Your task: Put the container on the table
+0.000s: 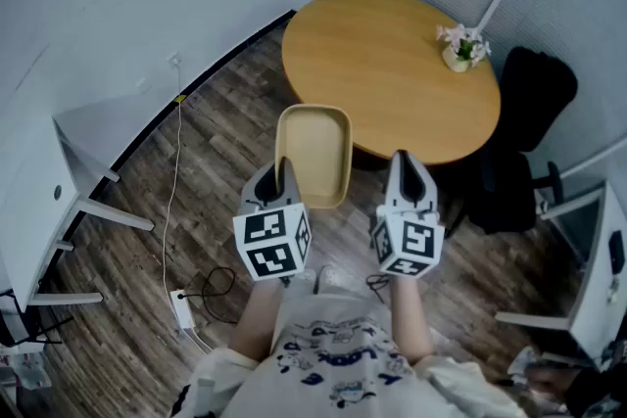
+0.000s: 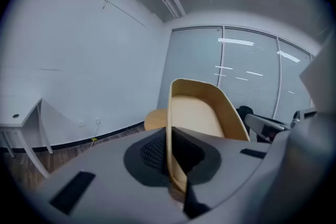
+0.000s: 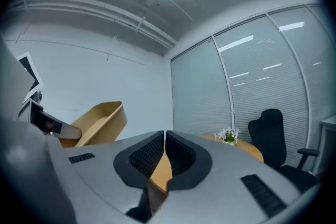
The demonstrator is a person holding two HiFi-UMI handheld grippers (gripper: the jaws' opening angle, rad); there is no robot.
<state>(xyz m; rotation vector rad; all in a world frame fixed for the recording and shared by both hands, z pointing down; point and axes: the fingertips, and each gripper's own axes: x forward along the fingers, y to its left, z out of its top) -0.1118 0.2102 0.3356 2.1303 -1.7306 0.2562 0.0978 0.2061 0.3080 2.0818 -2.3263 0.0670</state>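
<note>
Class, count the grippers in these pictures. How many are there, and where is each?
2. The left gripper is low in the head view, jaws shut on the near rim of the tan container. The right gripper is beside it, jaws together, empty. None seem hidden.

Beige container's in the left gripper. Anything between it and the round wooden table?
Nothing visible. The beige oblong plastic container, clamped by the left gripper, hangs at the near edge of the round wooden table. The tabletop's near side is bare; the small pot of pink flowers sits at its far right.
</note>
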